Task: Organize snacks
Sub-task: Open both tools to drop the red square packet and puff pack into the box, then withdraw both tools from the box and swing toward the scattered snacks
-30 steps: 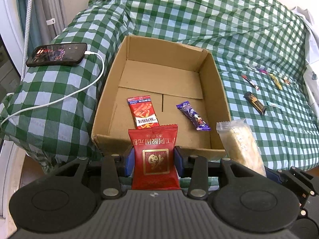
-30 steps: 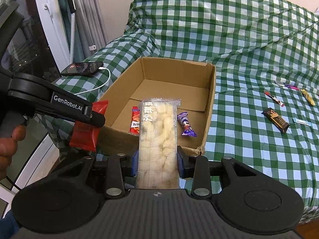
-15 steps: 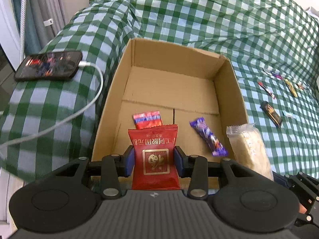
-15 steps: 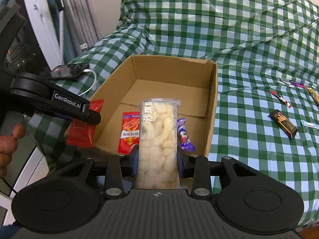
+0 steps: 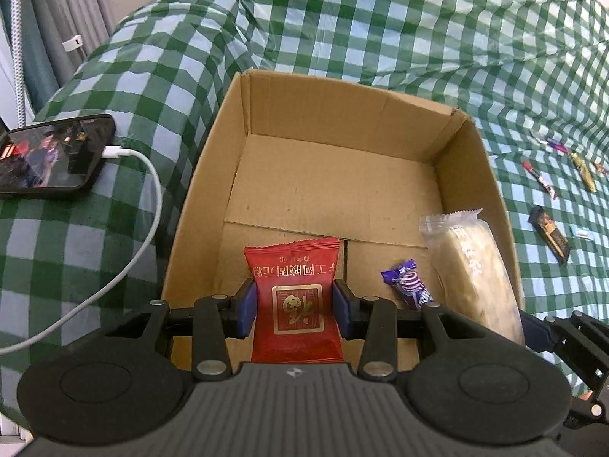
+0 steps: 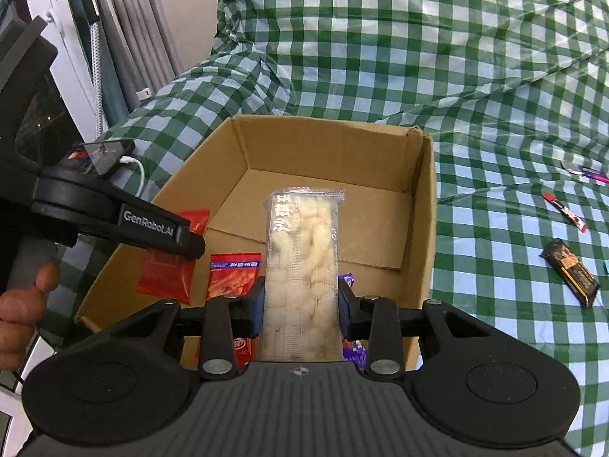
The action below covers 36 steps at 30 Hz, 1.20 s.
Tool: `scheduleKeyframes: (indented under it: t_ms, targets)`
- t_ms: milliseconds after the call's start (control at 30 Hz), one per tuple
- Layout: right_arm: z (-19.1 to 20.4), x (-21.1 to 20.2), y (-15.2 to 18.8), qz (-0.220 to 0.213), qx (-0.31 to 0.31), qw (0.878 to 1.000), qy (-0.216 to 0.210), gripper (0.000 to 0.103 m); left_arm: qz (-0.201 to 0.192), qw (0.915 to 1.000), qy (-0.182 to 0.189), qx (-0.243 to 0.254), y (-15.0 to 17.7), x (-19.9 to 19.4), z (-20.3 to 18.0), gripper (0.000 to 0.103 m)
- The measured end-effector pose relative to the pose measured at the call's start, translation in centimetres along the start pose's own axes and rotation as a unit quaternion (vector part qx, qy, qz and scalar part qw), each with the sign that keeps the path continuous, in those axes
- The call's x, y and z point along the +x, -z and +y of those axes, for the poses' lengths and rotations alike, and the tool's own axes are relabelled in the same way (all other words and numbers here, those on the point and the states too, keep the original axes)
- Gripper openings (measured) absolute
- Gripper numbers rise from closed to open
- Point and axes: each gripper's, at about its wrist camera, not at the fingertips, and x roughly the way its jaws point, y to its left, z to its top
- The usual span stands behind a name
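Snacks are in both of your claws right now. Your left gripper (image 5: 295,304) is squeezed tight on a red packet (image 5: 295,297) with gold writing, and its blue pads (image 5: 247,306) press on both sides of it. You hold that packet over the near end of the cardboard box (image 5: 331,114).

Your right gripper (image 6: 300,304) is squeezed tight on a long clear pack of pale puffed snack (image 6: 302,262). That pack also hangs over the near end of the box, close to its right wall.

Down on the box floor lie a purple candy (image 5: 407,285) and a red chip bag (image 6: 234,272).

On the green checked cloth (image 5: 380,19), to the right of the box, you can see more snacks. A dark bar (image 6: 571,270) is the nearest one. A thin red stick (image 6: 563,209) and some small bright wrappers (image 6: 588,173) lie farther away.

To the left of the box, a phone (image 5: 53,158) rests on the cloth with a white cable (image 5: 148,198) plugged into it. Your hand (image 6: 23,304) grips the left tool's handle.
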Motion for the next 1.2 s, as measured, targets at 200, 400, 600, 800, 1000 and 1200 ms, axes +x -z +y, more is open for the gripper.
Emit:
scheduleKeyframes:
  t_ms: [200,400,600,800,1000,1200]
  targets:
    - [-0.2,1.0,-0.5,-0.003,-0.004,1.000,0.021,0.070,-0.012,0.9998,-0.008,-0.014,-0.4,-0.2,0.5,0.103]
    - [0.2,-1.3,0.3,-0.004,-0.007,0.999,0.034,0.085,-0.006,0.9997,-0.024,0.004,3.0,-3.0,1.5,0.103]
    - [1.9,-5.5,3.7,0.014,0.003,1.000,0.024,0.089,0.007,0.9989,-0.043,0.019,8.6,-6.4,1.9,0.103]
    - [4.1,-9.7,6.0,0.006,-0.013,1.000,0.023,0.091,-0.018,0.9984,-0.041,0.034,11.6,-10.0,0.7,0.103]
    - [6.2,-13.3,7.5,-0.023,-0.027,0.999,0.037,0.094,-0.062,0.9957,-0.047,0.050,13.9,-13.8,-0.4,0.103]
    - [7.4,-15.8,8.8,-0.041,-0.044,0.997,0.042,0.095,-0.078,0.9955,-0.044,0.032,16.0,-16.0,0.0,0.103]
